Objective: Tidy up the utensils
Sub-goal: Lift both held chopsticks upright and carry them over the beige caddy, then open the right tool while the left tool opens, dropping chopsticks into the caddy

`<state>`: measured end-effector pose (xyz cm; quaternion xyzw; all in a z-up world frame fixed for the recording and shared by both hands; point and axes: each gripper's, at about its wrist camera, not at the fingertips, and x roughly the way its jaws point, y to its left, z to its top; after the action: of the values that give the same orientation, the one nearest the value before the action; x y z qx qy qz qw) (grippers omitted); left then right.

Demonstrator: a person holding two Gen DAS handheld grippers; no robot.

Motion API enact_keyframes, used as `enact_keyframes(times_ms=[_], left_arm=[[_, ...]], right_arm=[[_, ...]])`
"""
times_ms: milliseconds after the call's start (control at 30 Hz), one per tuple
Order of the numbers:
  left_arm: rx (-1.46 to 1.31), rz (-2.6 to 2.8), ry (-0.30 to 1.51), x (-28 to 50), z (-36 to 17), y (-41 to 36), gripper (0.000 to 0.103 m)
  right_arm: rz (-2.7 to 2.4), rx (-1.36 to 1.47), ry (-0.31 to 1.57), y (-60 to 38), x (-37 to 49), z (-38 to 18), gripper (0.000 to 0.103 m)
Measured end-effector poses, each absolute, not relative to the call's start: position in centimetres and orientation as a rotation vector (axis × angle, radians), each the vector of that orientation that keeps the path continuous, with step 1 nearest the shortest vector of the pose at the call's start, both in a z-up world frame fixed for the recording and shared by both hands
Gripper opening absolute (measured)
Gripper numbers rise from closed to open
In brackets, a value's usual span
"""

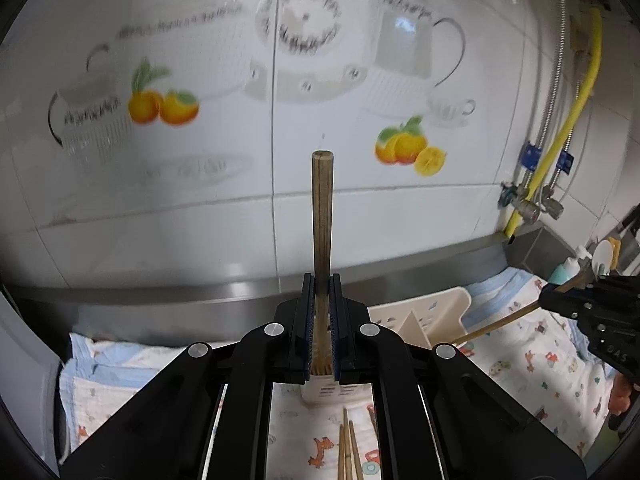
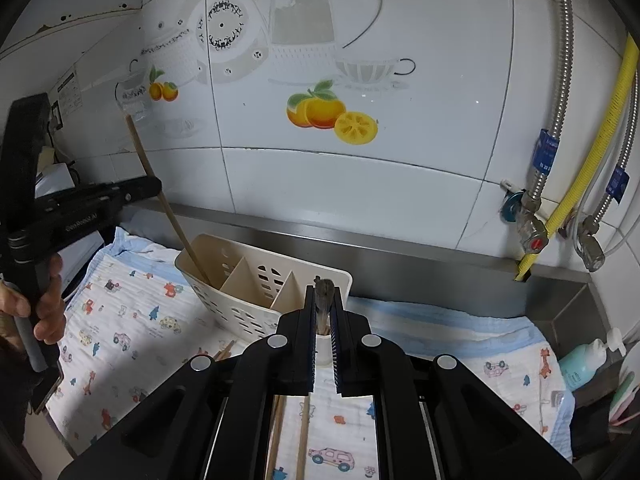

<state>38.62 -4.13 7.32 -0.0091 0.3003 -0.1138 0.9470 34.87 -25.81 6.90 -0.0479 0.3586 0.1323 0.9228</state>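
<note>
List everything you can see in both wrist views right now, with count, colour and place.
Chopstick held by left gripper: 1, brown, tip down in the holder's left compartment
Chopstick held by right gripper: 1, brown, near the holder's right end
Loose chopsticks: several, brown, on the cloth
Utensil holder: 1, cream, on the cloth by the wall
Cloth: 1, white with cartoon prints
Pump bottle: 1, teal, far right
Hose: 1, yellow, right wall
Left gripper: shut
Right gripper: shut
</note>
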Motion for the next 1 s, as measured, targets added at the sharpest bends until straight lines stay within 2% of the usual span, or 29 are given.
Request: enact_keyframes(times_ms=[400, 600, 800, 933, 1000], left_arm=[[-0.028, -0.234, 0.639, 39.5, 6.4, -3.9, 0.008], [-0.04, -0.246, 0.605, 38.1, 8.0, -3.3, 0.008], [-0.041, -0.25, 0.563, 33.9, 9.6, -2.0, 0.008], [-0.041, -0.262, 0.566, 30.2, 8.8, -1.4, 0.01], [-0.044, -0.266, 0.58, 28.7, 8.0, -1.2, 0.015]], right_arm=[[0.275, -0.099, 0.719, -25.6, 34.8, 7.3, 0.007], [0.261, -0.089, 0.67, -26.3, 32.4, 8.9, 0.02], [0.264, -0.058, 0.649, -26.9, 27.9, 8.4, 0.02], [0.268, -0.032, 0.655, -27.4, 24.9, 6.7, 0.025], [0.256, -0.029, 0.657, -27.5, 23.1, 5.5, 0.028]])
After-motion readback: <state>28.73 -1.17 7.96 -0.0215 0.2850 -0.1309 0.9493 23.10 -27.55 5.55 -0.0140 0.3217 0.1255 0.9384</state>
